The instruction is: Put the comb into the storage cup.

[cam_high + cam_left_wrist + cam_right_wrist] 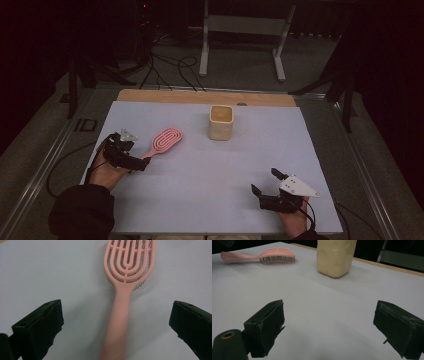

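Darkness swallows the floor and the frame beyond the far edge of the counter (150,200), so little can be made out there besides some cables and a pale metal stand. In the left gripper view the pink hairbrush (126,277) is cut off at the top, its head running out of frame, and the near end of its handle blurs at the bottom edge. It lies flat on the pale sheet at the left side of the counter, handle pointing toward the left tool (137,164), whose jaws stand wide on either side of the handle without touching it. The right tool (266,182) rests near the front right edge, jaws likewise spread wide with nothing between them. A cream cup (221,122) stands upright toward the far middle, well apart from the brush; in the right gripper view its rim is cut off. Bare sheet stretches between both tools and across the middle, while a strip of wood shows along the far edge.
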`<state>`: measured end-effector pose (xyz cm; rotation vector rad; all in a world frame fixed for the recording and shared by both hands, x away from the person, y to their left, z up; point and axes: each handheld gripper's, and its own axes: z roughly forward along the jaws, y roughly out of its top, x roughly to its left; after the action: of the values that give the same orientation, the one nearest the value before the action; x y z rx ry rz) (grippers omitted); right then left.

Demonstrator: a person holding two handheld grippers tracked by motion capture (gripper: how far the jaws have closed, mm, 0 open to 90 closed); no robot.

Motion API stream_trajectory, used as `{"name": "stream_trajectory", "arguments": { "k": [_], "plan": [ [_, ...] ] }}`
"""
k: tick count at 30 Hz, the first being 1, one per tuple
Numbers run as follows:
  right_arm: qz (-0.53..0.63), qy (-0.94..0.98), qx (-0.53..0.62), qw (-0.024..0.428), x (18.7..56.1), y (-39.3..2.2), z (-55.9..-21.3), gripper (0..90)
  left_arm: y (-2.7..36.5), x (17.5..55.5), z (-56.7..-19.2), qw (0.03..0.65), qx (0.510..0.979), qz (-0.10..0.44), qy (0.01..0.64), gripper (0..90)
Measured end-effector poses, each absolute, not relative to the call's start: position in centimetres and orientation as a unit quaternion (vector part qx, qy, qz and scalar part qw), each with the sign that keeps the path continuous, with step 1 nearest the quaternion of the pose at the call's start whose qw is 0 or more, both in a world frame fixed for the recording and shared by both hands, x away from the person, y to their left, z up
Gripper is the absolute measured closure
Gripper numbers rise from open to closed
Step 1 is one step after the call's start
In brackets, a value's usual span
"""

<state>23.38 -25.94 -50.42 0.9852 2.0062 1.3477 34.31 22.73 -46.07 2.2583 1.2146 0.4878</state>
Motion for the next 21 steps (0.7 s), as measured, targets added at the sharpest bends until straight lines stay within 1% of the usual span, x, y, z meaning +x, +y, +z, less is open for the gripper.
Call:
{"name": "stream_trajectory", "arguments": {
  "k": [15, 21],
  "plan": [
    [0.496, 0.744, 0.364, 0.26, 23.4, -25.9, -50.5, 9.5, 21.6, 36.9, -46.8, 0.211, 0.855, 0.156, 0.447, 1.6],
    [0.496, 0.744, 0.364, 0.26, 23.4, -25.8, -50.5, 9.6, 20.9, 37.8, -47.5, 0.196, 0.863, 0.135, 0.446, 2.1]
  ]
}}
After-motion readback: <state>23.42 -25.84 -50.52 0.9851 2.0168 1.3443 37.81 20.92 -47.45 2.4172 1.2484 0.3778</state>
